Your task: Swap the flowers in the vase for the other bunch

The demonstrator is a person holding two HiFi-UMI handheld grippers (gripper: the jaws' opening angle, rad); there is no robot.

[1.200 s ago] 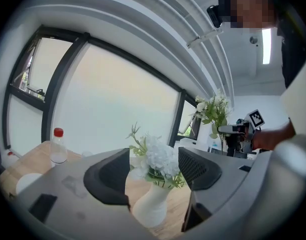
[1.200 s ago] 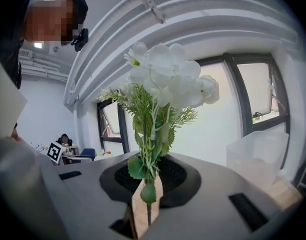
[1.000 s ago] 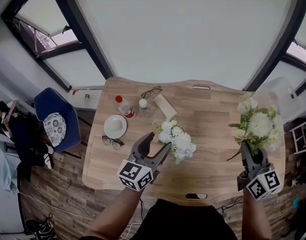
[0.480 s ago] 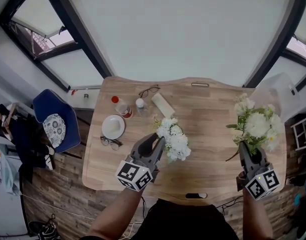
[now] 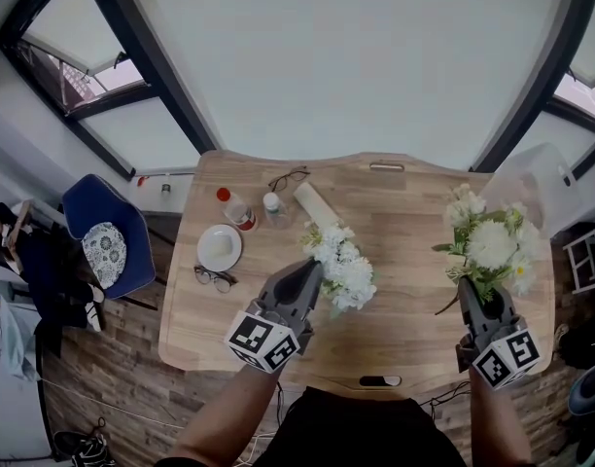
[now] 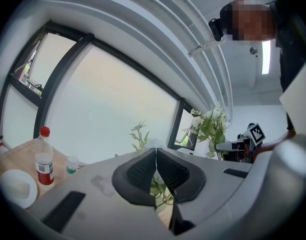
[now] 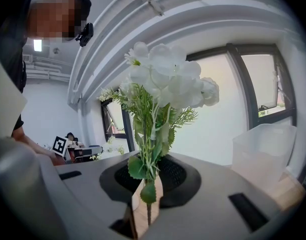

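Observation:
On the wooden table (image 5: 404, 309) a bunch of white flowers (image 5: 344, 266) lies at the middle. My left gripper (image 5: 312, 269) reaches it from the near side. Its jaws are shut on the bunch's green stems (image 6: 160, 189), which show under the meeting pads of the left gripper (image 6: 155, 151). At the table's right end my right gripper (image 5: 470, 290) is shut on the stems of a second bunch (image 5: 487, 241), white blooms with green leaves, held upright. That bunch (image 7: 163, 79) rises straight out of the right gripper (image 7: 149, 176). I see no vase that I can tell.
A white plate (image 5: 220, 247), two pairs of glasses (image 5: 217, 277), a red-capped bottle (image 5: 234, 206), a small bottle (image 5: 271, 207) and a pale oblong object (image 5: 317, 204) sit at the table's left and back. A translucent box (image 5: 526, 188) stands far right. A blue chair (image 5: 108, 236) is beside the table.
My left gripper's jaws have gone from wide open to shut on the lying bunch's stems. The right gripper with its bunch has stayed about where it was.

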